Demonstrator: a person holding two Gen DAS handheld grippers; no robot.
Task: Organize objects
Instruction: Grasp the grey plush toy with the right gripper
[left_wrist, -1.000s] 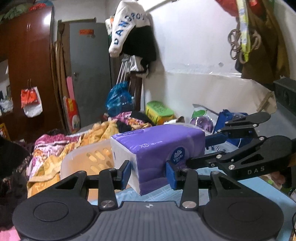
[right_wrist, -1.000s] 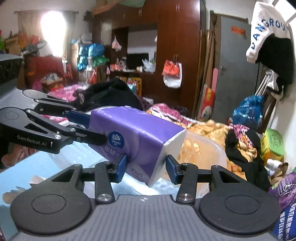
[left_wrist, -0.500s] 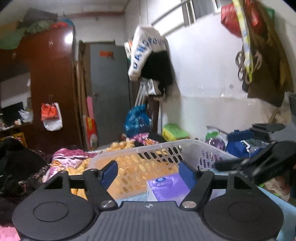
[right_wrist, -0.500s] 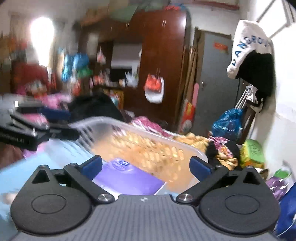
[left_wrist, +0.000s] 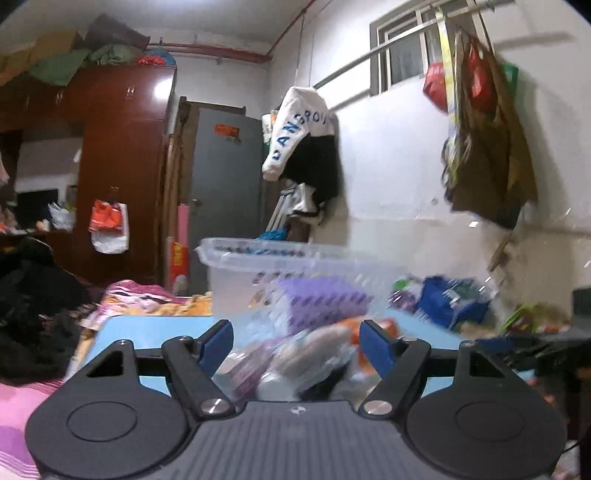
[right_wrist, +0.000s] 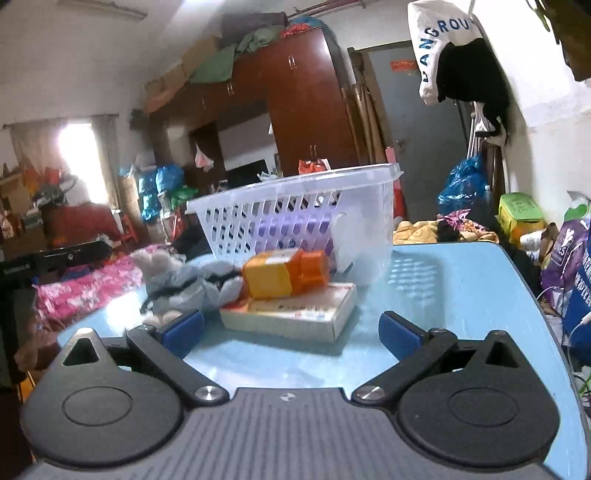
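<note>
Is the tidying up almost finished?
Not yet. Done: the purple tissue pack is inside the white basket. In hand: nothing; the left hand-held gripper and right hand-held gripper are open. Left on the blue table: orange bottle, flat box, grey plush toy.

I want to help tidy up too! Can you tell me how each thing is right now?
left gripper: open, empty
right gripper: open, empty
purple tissue pack: inside the white basket
orange bottle: lying on the flat box
grey cloth: crumpled on the blue table
</note>
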